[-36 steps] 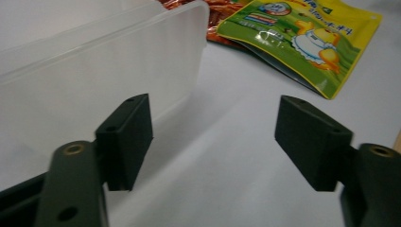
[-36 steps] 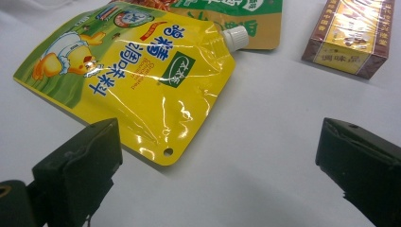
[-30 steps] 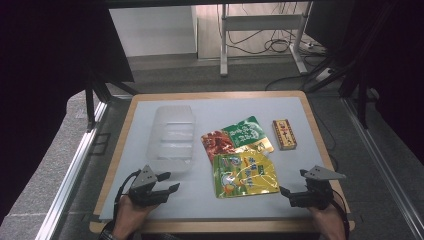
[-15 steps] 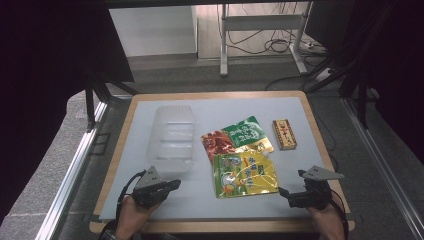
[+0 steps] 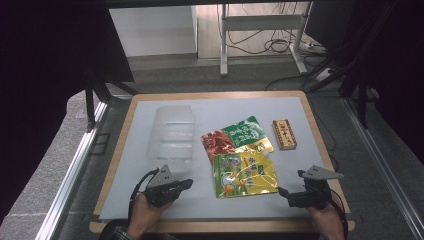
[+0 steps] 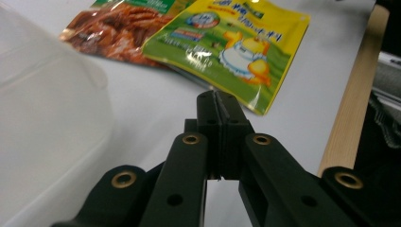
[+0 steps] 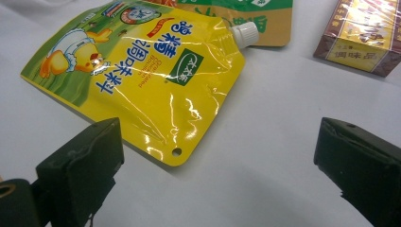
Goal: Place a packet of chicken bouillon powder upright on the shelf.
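Left gripper (image 5: 186, 184): jaws pressed flat together with nothing between them, seen clearly in the left gripper view (image 6: 219, 101); they have just been closing.
Right gripper (image 5: 283, 192): jaws spread wide and empty, the two black fingers (image 7: 82, 163) standing well apart over bare white table top (image 5: 250, 107).
Pouches, count two: a yellow spouted pouch (image 5: 244, 173) and a green-and-red snack pouch (image 5: 235, 136).
Yellow spouted pouch: lies flat between the two grippers — its lower corner sits just ahead of the right gripper's left finger, not touched; ahead and to the right of the left gripper's closed tips (image 6: 227, 42). Its white cap (image 7: 245, 34) points away from the right fingers.
Green-and-red snack pouch: beyond the yellow one, partly tucked under its far edge.
Boxes, count one: a small brown-and-yellow box (image 5: 284, 134), wrapped in clear film, well beyond the right gripper's right finger (image 7: 366, 33).
Containers, count one: a clear plastic container (image 5: 172, 132), just ahead of the left gripper — close on the left side of its tips.
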A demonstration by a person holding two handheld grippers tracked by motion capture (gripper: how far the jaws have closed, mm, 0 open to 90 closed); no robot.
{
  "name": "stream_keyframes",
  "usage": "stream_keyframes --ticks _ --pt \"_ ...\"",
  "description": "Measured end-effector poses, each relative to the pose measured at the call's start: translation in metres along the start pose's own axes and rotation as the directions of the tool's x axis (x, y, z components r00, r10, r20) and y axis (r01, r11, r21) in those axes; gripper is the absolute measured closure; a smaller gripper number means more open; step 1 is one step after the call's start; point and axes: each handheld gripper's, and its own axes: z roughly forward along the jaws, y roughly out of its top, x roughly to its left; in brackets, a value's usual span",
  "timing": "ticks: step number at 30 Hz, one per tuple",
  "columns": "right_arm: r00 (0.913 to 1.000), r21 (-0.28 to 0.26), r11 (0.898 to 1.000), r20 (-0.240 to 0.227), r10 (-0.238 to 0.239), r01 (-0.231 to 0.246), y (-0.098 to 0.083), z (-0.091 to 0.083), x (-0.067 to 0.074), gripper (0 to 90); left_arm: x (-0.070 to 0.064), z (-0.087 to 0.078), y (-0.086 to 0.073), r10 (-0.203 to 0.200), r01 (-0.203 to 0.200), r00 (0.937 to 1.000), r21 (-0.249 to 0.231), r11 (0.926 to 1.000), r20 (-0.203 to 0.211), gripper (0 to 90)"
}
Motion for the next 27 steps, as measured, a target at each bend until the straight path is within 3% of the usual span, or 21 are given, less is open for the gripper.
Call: stream_keyframes --ticks 3,5,8,11,18,27 --pt "1.0 0.002 1.0 -0.001 0.003 -0.003 0.0 0.0 -0.001 2.5 0.0 0.007 0.004 -0.008 0.008 0.9998 -0.007 0.9999 0.018 89.6" --pt "1.0 0.002 1.0 -0.001 0.004 -0.004 0.0 0.0 -0.001 2.6 -0.001 0.012 0.004 -0.011 0.011 0.9999 -0.011 0.9999 0.006 85.8" --pt "1.0 0.004 1.0 -0.003 0.003 -0.003 0.0 0.0 -0.001 2.8 -0.006 0.017 0.008 0.016 -0.016 0.9997 0.005 0.9999 -0.021 85.3" --pt "1.0 0.005 1.0 -0.004 0.003 -0.003 0.001 0.0 0.0 2.8 -0.009 0.022 0.012 0.018 -0.018 0.9998 0.003 0.9998 -0.007 89.7" --pt "0.9999 -0.003 1.0 -0.008 0.008 -0.008 0.001 0.001 -0.001 2.9 -0.008 0.036 0.021 0.011 -0.012 0.999 0.014 0.9998 0.043 89.9" --pt "0.9999 0.004 1.0 -0.012 0.008 -0.008 0.001 0.003 0.0 2.8 -0.008 0.061 0.031 0.065 -0.066 0.9976 0.025 0.9975 0.025 89.8"
